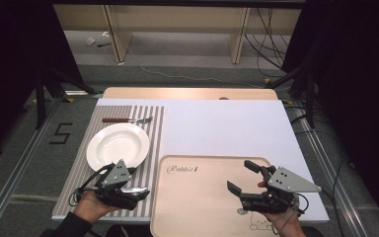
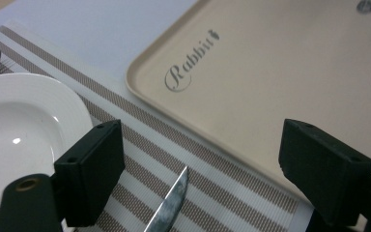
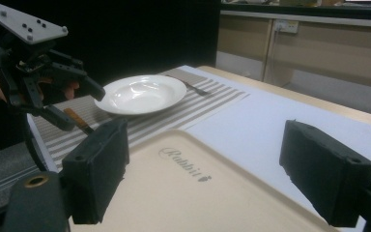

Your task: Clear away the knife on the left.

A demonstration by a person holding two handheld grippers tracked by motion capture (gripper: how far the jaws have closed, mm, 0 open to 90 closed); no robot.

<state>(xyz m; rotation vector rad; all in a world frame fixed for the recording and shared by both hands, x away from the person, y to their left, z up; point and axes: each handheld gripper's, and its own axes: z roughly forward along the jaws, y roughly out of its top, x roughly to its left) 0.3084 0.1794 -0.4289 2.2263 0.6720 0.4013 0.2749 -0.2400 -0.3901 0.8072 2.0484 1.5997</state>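
A table knife [image 1: 134,189] with a brown handle [image 3: 75,118] lies on the striped placemat [image 1: 155,133], right of a white deep plate [image 1: 117,145]. My left gripper [image 1: 137,183] hovers open over it, and the blade tip [image 2: 170,208] shows between the spread jaws of the left gripper [image 2: 200,130], untouched. A fork [image 1: 128,120] lies on the mat beyond the plate. My right gripper [image 1: 238,174] is open above the beige tray [image 1: 202,197] marked "Rabbit", holding nothing. In the right gripper view, the right gripper [image 3: 205,128] faces the left gripper [image 3: 84,108] and the plate [image 3: 142,94].
A white sheet [image 1: 217,128] covers the wooden table [image 1: 187,93] behind the tray. The tray's rim [image 2: 145,96] runs close beside the placemat's edge. Floor cables [image 1: 271,44] and wooden furniture legs [image 1: 121,34] lie beyond the table.
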